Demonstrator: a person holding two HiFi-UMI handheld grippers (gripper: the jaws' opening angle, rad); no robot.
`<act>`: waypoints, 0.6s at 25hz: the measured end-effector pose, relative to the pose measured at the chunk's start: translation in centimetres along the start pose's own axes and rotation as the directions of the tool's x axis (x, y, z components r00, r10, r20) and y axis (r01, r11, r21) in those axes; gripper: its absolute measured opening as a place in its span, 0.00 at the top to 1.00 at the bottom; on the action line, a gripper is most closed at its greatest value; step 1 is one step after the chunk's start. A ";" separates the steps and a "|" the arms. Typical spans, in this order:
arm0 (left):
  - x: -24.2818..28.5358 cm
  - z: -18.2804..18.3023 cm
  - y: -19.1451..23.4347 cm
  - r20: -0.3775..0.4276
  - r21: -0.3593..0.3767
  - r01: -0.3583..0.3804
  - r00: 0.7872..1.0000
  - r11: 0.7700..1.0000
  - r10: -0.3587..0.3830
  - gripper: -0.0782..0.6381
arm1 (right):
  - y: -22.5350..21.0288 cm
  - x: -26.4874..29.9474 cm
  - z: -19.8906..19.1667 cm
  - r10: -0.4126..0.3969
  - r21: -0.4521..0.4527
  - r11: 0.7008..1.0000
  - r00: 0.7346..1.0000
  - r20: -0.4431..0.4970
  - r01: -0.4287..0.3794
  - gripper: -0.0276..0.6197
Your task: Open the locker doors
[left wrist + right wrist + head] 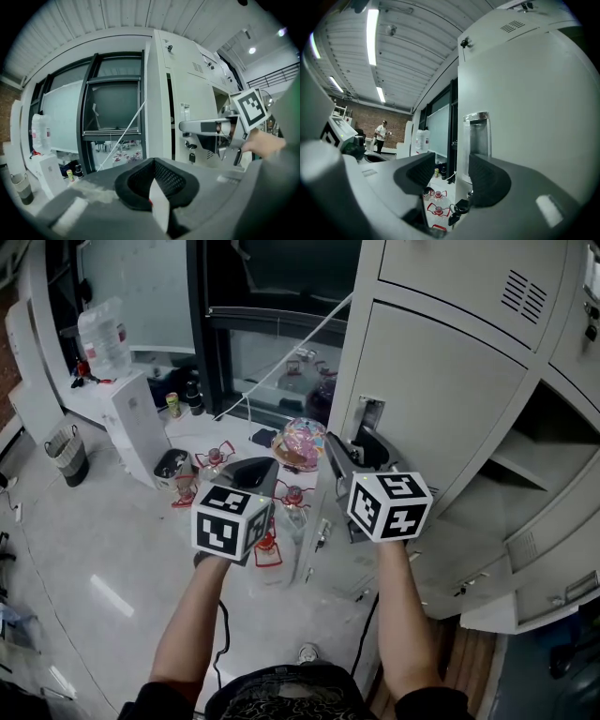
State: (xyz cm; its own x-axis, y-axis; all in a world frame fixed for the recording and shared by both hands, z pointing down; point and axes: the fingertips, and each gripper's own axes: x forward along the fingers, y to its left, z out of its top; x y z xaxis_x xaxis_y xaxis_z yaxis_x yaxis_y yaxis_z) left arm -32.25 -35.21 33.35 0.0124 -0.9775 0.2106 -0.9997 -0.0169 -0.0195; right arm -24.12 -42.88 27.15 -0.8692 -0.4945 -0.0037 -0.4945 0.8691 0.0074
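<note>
Head view is read from the left: the left gripper (248,472) is held out in front of the locker (349,352), apart from every door. In the left gripper view its jaws are seen pressed together, with nothing caught between them. Just to its right, the right gripper (359,454) is brought up to the left edge of the closed middle door (441,395), close by the handle recess (369,414) set near that edge. In the right gripper view its jaws are seen parted to a middling width. Only the floor beyond and a hanging key (457,213) show in the gap, and no pad is pressed on anything. The middle door is shut flush in the locker front, as is the vented door (478,277) above it, while further right a compartment (539,460) is already open, its shelf exposed. The step in hand is judged to be the approach to the middle door's handle side. For the next move, the parted jaws would need to be eased onto the recess lip or the door's left edge and closed there. The door would then be drawn outward on hinges presumed to lie at its right edge. A slip off the thin lip is the likely risk.
</note>
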 end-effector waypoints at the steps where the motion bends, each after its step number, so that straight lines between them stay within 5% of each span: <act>1: -0.3 0.0 -0.2 0.003 0.000 0.005 1.000 1.000 -0.005 0.89 | 0.2 -0.3 0.0 -0.005 0.001 1.000 1.000 0.001 0.005 0.63; 15: -3.7 -0.1 -3.5 0.026 -0.016 0.097 0.995 0.995 -0.096 0.89 | 3.3 -5.7 0.2 -0.079 0.022 0.997 0.997 -0.001 0.079 0.64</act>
State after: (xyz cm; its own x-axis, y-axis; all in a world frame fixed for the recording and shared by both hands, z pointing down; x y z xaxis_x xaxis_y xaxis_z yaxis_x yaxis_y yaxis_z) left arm -28.77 -31.47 32.77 0.1093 -0.9765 0.1858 -0.9940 -0.1081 0.0166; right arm -20.79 -37.16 27.01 -0.8274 -0.5616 -0.0030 -0.5615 0.8273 -0.0147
